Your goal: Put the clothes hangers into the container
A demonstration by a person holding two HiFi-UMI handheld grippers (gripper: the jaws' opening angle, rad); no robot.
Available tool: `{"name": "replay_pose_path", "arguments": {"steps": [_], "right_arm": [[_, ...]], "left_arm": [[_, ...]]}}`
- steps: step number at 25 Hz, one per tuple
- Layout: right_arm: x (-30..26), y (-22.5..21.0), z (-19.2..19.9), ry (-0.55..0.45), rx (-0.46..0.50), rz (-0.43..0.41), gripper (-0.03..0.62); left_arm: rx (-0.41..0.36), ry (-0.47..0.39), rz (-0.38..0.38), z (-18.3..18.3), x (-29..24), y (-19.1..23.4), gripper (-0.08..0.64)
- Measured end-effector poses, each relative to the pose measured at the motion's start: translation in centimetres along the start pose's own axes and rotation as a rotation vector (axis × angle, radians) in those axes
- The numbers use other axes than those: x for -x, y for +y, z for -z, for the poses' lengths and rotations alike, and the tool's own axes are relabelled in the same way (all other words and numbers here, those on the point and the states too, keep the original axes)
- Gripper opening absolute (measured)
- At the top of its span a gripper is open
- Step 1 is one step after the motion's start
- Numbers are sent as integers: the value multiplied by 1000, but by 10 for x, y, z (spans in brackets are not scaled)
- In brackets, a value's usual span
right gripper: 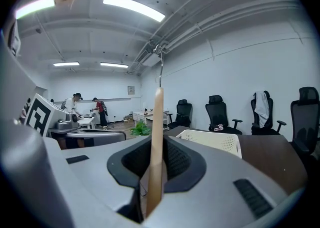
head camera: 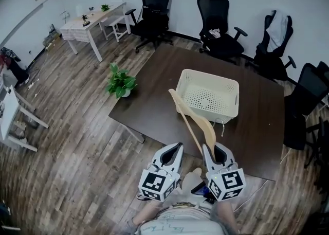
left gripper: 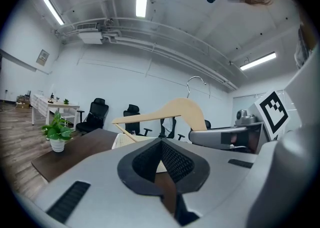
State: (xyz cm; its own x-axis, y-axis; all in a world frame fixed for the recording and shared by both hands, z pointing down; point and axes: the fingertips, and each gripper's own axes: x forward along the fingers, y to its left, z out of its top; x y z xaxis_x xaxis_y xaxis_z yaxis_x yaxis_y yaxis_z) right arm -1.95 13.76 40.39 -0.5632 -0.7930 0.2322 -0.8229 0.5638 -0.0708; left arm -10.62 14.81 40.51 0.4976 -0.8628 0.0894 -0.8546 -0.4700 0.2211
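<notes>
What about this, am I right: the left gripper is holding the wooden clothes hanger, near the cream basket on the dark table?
Not quite. The right gripper is holding the wooden clothes hanger, near the cream basket on the dark table; the right gripper view shows it clamped between the jaws. The left gripper holds nothing.

Right gripper holds hanger before cream basket.

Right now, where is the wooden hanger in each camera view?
Head view: wooden hanger at lower centre, slanting up toward the basket.
Left gripper view: hanger centre right, above the jaws.
Right gripper view: hanger dead centre, edge-on between the jaws.
Shared landmark: the cream basket.
</notes>
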Motion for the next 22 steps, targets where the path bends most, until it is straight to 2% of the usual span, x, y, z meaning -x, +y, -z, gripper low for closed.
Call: {"name": "replay_pose_path", "arguments": {"steps": [11, 22], "right_arm": [[-32, -19, -9, -1, -7, -20, 60], [-72, -59, -27, -2, -14, -28, 60]], "left_arm": [[-18, 8, 2, -6, -29, 11, 11], [-34, 26, 24, -21, -93, 25, 11]]}}
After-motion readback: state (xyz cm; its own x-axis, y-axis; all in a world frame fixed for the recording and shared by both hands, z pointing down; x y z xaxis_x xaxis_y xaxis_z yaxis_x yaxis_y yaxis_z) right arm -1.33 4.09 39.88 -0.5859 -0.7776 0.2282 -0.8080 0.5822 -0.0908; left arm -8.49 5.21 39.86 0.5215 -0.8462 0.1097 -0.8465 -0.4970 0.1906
